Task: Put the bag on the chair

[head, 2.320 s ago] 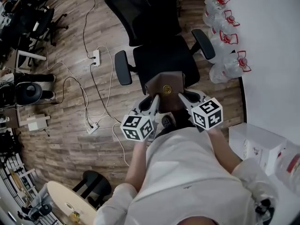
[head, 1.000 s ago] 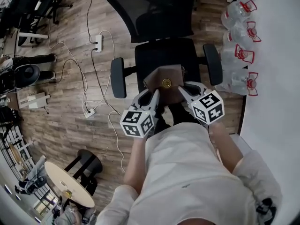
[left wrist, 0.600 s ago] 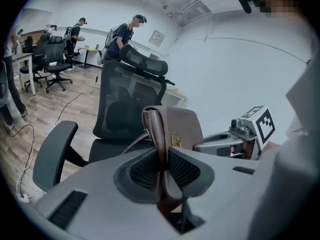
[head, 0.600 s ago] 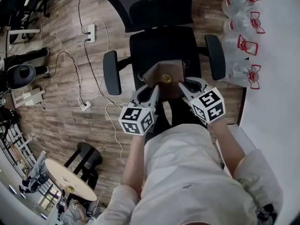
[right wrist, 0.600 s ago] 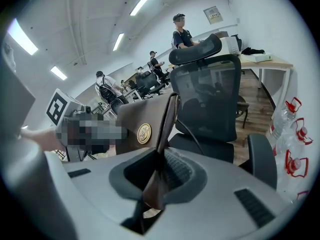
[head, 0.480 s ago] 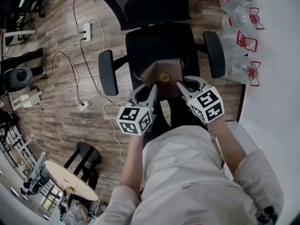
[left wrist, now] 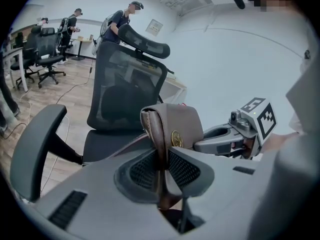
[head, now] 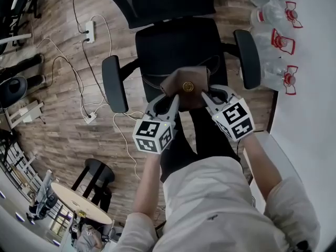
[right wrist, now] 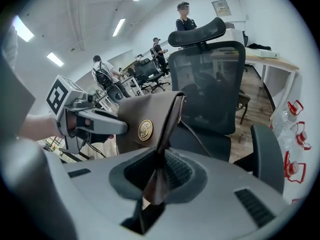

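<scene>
Smooth matt brown leather bag (head: 175, 83), shiny metal emblem (head: 187, 86); black mesh-backed chair (head: 178, 46); wood-plank floor (head: 58, 125)

We've got the chair seat (head: 178, 49) bare, w/ room straight in from the front btw. left armrest (head: 113, 84) & right armrest (head: 249, 59). Backrest (head: 157, 1) closes the far side (water bottles (head: 277, 38) crowd the floor just past the right armrest), & a power strip (head: 88, 31) w/ cables lies at left.

Wood-plank floor (head: 58, 135), white cables (head: 79, 83) trailing from a far power strip (head: 87, 31) to a near power strip (head: 90, 117). Clear water jugs with red handles (head: 273, 42) in a row along the right edge. Round table (head: 71, 203) and black stool (head: 98, 175) at lower left.
</scene>
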Demonstrator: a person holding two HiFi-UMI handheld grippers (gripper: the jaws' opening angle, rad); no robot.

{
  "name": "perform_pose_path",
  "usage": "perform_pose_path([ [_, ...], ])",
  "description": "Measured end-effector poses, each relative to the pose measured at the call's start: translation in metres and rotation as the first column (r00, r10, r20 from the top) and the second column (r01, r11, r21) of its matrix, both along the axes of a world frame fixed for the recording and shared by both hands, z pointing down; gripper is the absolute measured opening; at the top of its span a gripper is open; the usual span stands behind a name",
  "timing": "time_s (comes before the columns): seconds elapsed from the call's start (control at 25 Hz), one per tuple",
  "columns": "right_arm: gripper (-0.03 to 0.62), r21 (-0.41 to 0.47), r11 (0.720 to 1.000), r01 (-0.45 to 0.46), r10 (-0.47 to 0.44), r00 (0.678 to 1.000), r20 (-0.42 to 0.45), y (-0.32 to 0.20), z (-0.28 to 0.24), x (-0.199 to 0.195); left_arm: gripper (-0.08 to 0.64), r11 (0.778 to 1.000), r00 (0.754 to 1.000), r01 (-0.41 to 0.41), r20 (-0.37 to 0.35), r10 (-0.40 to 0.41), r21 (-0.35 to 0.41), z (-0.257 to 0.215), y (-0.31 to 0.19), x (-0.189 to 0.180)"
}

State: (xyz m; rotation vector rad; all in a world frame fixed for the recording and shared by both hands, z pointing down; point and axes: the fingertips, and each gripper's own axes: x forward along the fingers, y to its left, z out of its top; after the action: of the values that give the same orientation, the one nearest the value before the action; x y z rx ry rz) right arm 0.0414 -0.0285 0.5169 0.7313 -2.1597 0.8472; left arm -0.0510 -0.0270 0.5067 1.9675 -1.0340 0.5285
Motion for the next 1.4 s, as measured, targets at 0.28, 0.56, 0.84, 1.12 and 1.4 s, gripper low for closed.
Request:
perform_pose_path([
  [0.28, 0.057, 0.001, 1.0, 0.028, -0.028, 0.999, -0.046, -0.004, 0.039, -0.007, 0.055, 0.998, 0.997, -0.069, 0.046, 0.069, -0.009, 0.043, -0.005, -0.003],
  [0.56, 0.058, -0.012, 0.999, 0.051, -0.052, 0.994, -0.093, -0.003, 0.083, -0.012, 0.055, 0.995, 0.994, -0.091, 0.056, 0.092, -0.029, 0.088, -0.003, -0.009],
  [0.84, 0.057, 0.001, 0.997, 0.073, -0.072, 0.985, -0.154, -0.012, 0.118, -0.01, 0.055, 0.99, 0.99, -0.13, 0.056, 0.133, -0.052, 0.13, -0.009, -0.006],
  [1.12, 0.057, 0.048, 0.995, 0.086, -0.076, 0.981, -0.18, -0.024, 0.137, -0.009, 0.055, 0.969, 0.965, -0.244, 0.094, 0.246, -0.034, 0.15, -0.019, -0.003],
  [1.4, 0.058, 0.105, 0.982, 0.156, -0.126, 0.962, -0.244, -0.04, 0.15, -0.006, 0.055, 0.964, 0.957, -0.265, 0.116, 0.266, -0.024, 0.163, -0.032, 0.0],
])
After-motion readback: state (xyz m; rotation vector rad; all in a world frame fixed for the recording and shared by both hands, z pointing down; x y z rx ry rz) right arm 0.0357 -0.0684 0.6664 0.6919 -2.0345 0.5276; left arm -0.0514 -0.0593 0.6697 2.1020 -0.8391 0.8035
